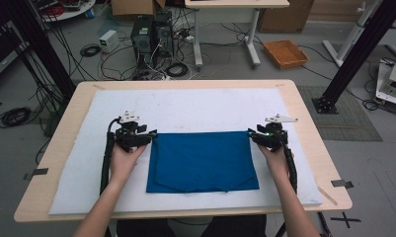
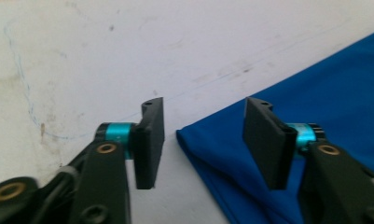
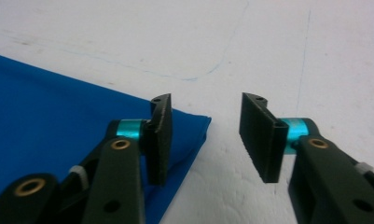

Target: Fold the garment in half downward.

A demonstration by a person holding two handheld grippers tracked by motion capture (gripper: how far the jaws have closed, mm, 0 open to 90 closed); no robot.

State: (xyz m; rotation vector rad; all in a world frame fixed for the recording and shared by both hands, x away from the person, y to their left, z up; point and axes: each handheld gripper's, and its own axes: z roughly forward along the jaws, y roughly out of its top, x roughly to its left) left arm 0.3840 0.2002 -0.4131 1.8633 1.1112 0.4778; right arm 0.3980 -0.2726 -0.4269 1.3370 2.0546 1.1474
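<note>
A blue cloth [image 1: 201, 161], folded into a rectangle, lies flat on the white mat [image 1: 185, 106]. My left gripper [image 1: 153, 134] hovers at the cloth's far left corner. In the left gripper view that gripper [image 2: 203, 140] stands open, and the cloth's corner [image 2: 194, 140] lies on the mat under the gap, untouched by the pads. My right gripper [image 1: 250, 134] is at the far right corner. Seen in the right gripper view, it [image 3: 205, 135] is open too, the cloth's corner [image 3: 196, 128] lying just below its left pad and free of both pads.
The mat covers a wooden table [image 1: 304, 123]. Faint pen lines and smudges mark the mat [image 2: 58, 70]. On the floor beyond the table stand computer towers [image 1: 151, 34], loose cables, an orange tray [image 1: 285, 53] and black frame posts.
</note>
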